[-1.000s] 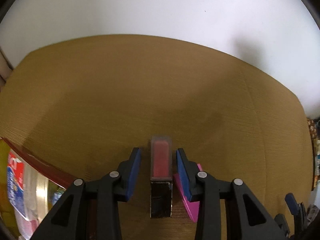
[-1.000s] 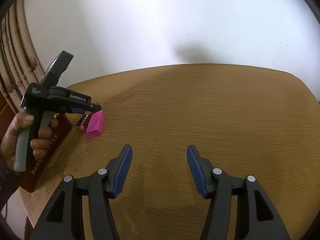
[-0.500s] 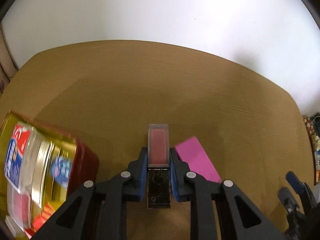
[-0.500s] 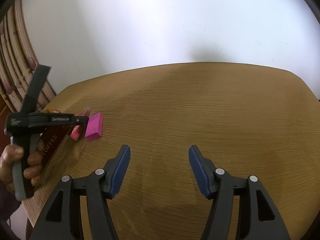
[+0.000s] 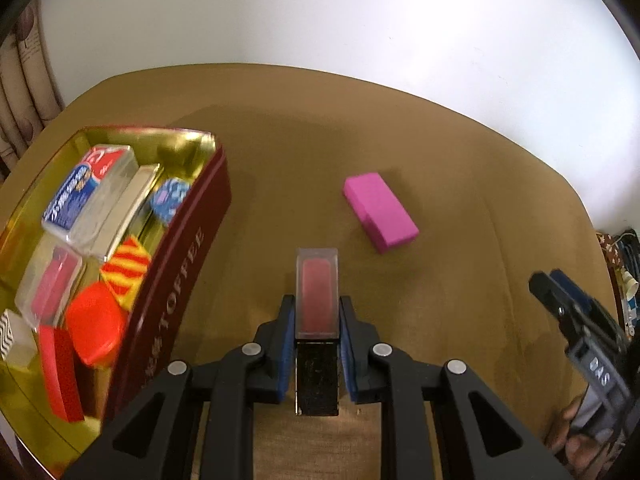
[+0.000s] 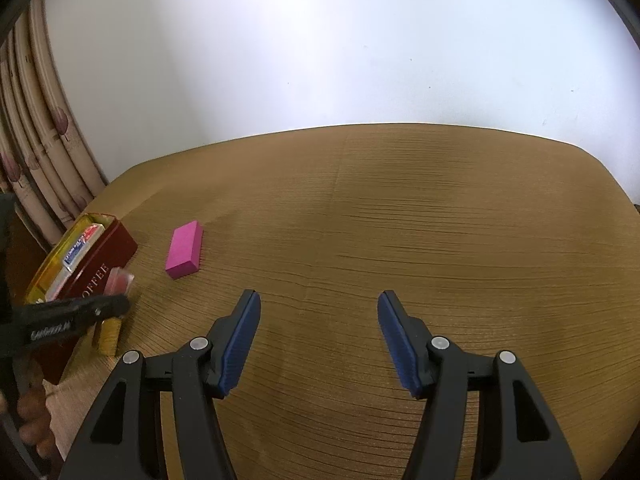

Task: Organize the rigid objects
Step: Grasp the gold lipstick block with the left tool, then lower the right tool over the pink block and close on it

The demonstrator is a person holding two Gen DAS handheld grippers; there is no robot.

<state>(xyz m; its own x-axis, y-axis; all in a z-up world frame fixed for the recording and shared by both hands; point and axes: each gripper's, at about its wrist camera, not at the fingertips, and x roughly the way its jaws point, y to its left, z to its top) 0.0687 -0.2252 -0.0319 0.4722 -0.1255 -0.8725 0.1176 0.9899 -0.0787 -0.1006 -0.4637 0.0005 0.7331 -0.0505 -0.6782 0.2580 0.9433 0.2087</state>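
My left gripper [image 5: 317, 310] is shut on a lipstick [image 5: 317, 292] with a clear cap, pink inside, and a dark base. It is held off the table, just right of the red toffee tin [image 5: 182, 268]. The right wrist view shows the same lipstick [image 6: 119, 280] in the left gripper [image 6: 114, 306] beside the tin [image 6: 114, 248]. A pink block [image 5: 380, 212] lies flat on the brown table, apart from the tin; it shows as the pink block [image 6: 184, 250] in the right wrist view. My right gripper [image 6: 318, 320] hangs open over bare table with nothing between its fingers.
The tin's gold inside holds several small boxes and blocks, among them a blue and red box [image 5: 86, 192], a striped cube [image 5: 126, 270] and a red round piece [image 5: 96, 328]. A white wall stands behind the table. A curtain [image 6: 36, 168] hangs at the left.
The left gripper shut on the lipstick, lifted it and carried it away from the pink block toward the tin. The right gripper stayed where it was.
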